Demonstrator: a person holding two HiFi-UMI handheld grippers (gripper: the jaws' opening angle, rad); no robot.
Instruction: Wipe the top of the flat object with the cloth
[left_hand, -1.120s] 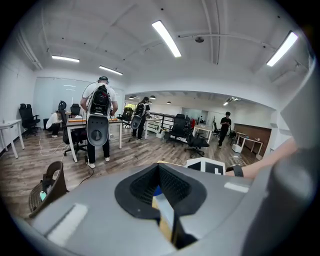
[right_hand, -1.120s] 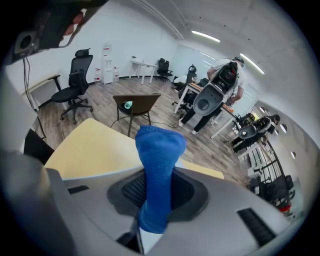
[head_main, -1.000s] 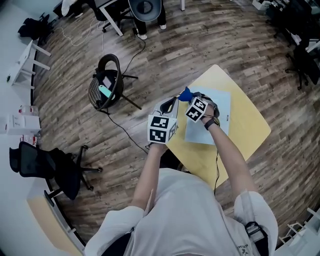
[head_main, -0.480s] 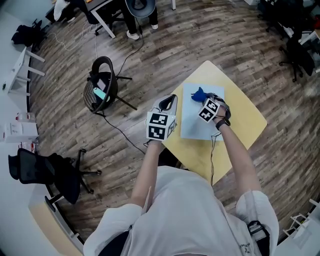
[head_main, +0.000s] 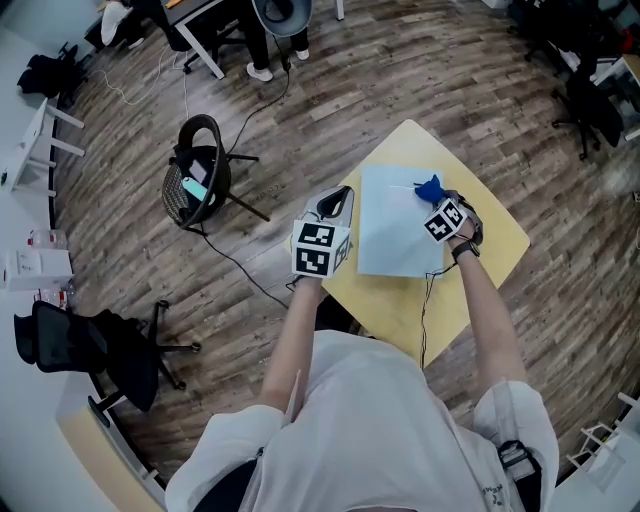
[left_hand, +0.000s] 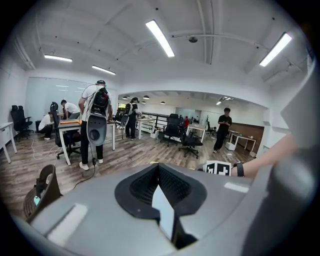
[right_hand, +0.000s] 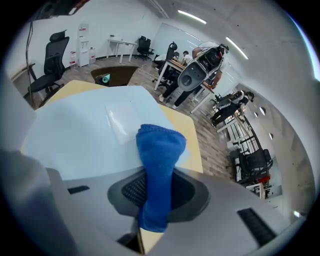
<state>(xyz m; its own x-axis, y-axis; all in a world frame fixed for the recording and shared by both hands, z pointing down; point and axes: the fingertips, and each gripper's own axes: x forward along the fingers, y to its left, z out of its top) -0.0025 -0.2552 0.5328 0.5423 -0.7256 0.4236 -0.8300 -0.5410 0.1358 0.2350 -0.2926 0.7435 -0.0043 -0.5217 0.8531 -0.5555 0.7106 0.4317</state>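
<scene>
Two tongs in view, one per hand.

Right tongs (head_main: 437, 203) (right_hand: 155, 200): jaws closed on blue textured cloth (head_main: 430, 187) (right_hand: 159, 150), pinched approx. mid-length. One end sticks out fwd past the tips, the other hangs back btwn the jaws. Cloth pos.: over the far right part of the pale-blue flat rectangular sheet (head_main: 395, 235) (right_hand: 80, 130), near its right edge. Contact w/ the surface can't be confirmed.

Sheet lies flat on the yellow table w/ rounded corners (head_main: 495, 250) (right_hand: 189, 131). Bare yellow margin shows on the near and right sides in head view. Glossy clear rectangular patch (right_hand: 119, 122) sits on the sheet, just ahead of the cloth in right gripper view.

Left tongs (head_main: 338, 203) (left_hand: 161, 185): jaws together, nothing btwn them. Pos.: at the table's left edge, just beside the sheet's left side, not over it. Pointed away from the person, toward the open office.

Surroundings:
- Wood-plank floor (head_main: 330, 110).
- Black round-backed chair (head_main: 200, 170) w/ a teal item on its seat, left of the table and well apart from it.
- Black office chair (head_main: 85, 340) at near left.
- Left gripper view bkgd: several people standing by desks.
</scene>
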